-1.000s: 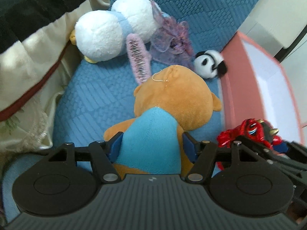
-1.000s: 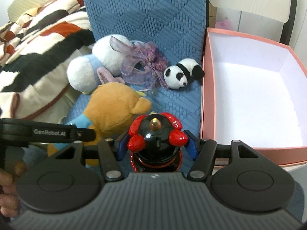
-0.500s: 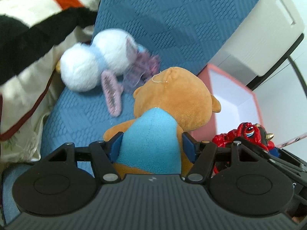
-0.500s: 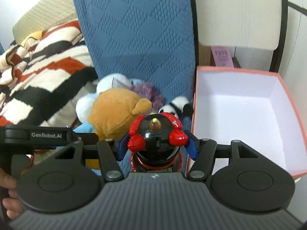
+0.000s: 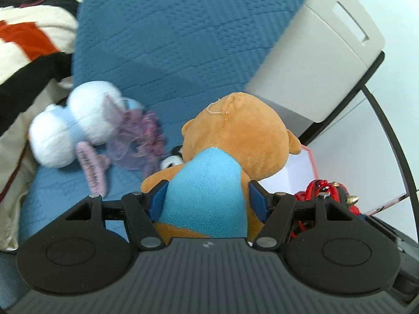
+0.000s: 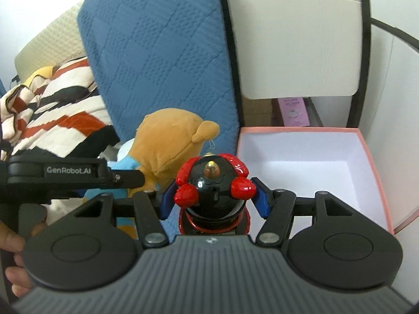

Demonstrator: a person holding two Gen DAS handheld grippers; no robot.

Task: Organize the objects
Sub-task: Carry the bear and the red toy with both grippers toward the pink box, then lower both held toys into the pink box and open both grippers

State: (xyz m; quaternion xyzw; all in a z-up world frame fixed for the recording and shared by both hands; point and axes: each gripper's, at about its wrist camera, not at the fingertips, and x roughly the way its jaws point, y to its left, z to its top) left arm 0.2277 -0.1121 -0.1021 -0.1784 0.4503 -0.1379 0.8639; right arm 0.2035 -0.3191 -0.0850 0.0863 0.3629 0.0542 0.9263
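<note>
Two toys are riding toward the pink box (image 6: 366, 172): the left tool (image 5: 207, 198) is clamping the orange bear (image 5: 235, 141), the right tool (image 6: 213, 198) is pinching the red-and-black figure (image 6: 212, 183). Ahead-right lies the box; carry each fully over its rim before releasing.

My left gripper (image 5: 208, 200) and right gripper (image 6: 213, 200) look alike: ribbed black housings, round side discs, silver screws, blue pads (image 5: 258, 198). "GenRobot.AI" is printed white on one arm; bare fingers (image 6: 13, 240) show.
</note>
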